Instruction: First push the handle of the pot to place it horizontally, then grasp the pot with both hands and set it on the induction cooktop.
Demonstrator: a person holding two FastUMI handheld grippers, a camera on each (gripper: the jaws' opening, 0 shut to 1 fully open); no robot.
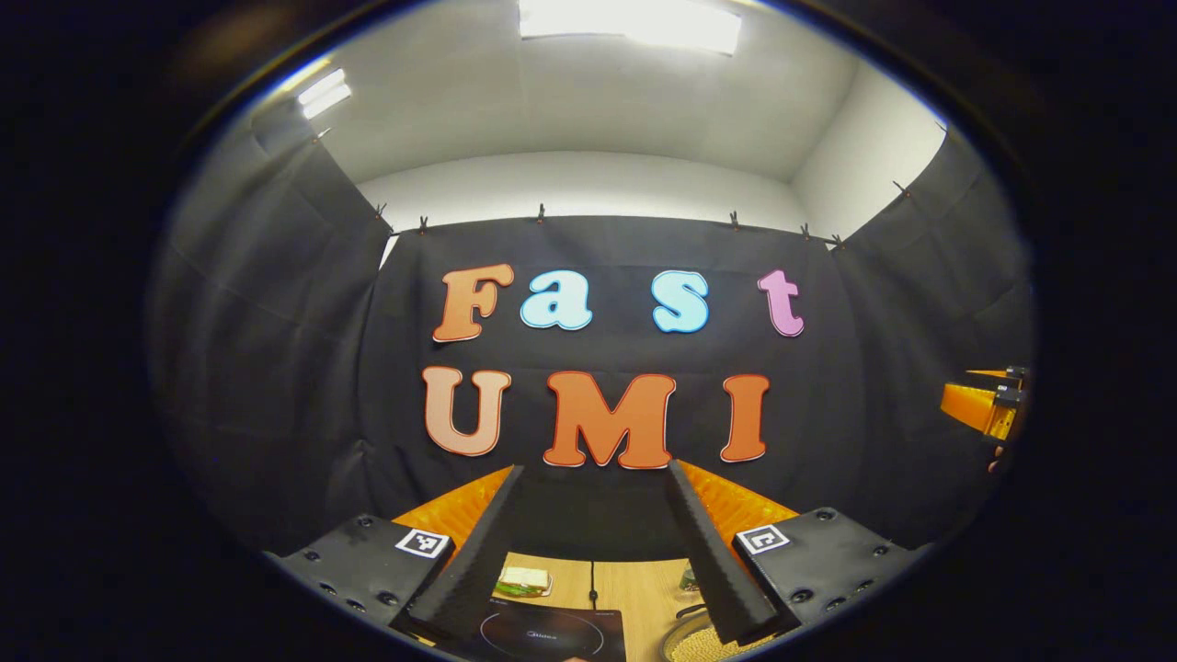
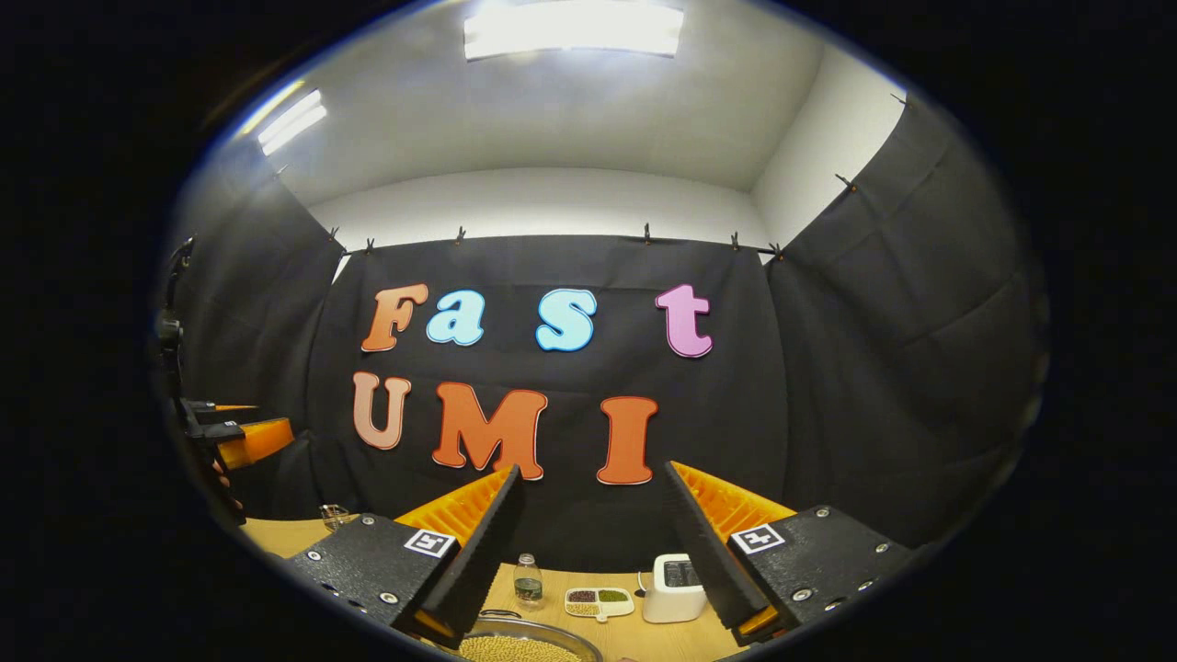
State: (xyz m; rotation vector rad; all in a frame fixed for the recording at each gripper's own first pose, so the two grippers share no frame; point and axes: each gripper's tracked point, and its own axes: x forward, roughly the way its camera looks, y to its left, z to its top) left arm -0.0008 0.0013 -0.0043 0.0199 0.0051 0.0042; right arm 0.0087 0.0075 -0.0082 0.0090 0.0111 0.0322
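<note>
Both grippers raised above the table, fingers apart, gripping nothing.

Left gripper hangs over the induction cooktop, whose markings are too small to read; the bean-filled pot sits just right of it. Right gripper is above the pot; beyond stand a small bottle, a divided dish of beans and a white toaster.

Pot round, metal-rimmed, holding pale beans, on desk just right of black induction cooktop; handle unclear.
</note>
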